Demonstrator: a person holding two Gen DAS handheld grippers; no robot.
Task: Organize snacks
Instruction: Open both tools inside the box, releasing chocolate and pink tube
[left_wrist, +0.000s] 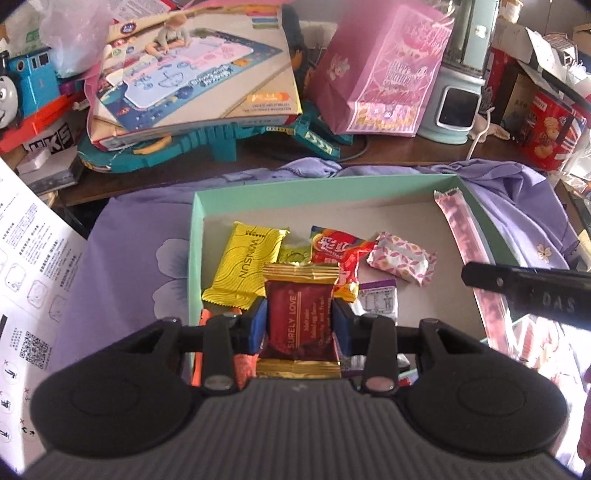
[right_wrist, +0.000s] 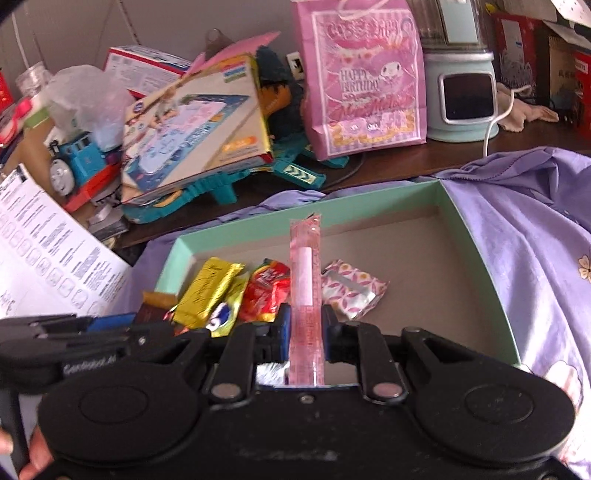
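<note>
Dark wooden table (left_wrist: 399, 153) (cluttered), lilac cloth (right_wrist: 517, 236), daylight

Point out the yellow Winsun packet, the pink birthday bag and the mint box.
Yellow packet (left_wrist: 246, 266), left wrist view, middle of wrapper.
Pink bag (right_wrist: 365, 85), right wrist view, printed front.
Mint box (right_wrist: 476, 254), right wrist view, right wall.
</note>
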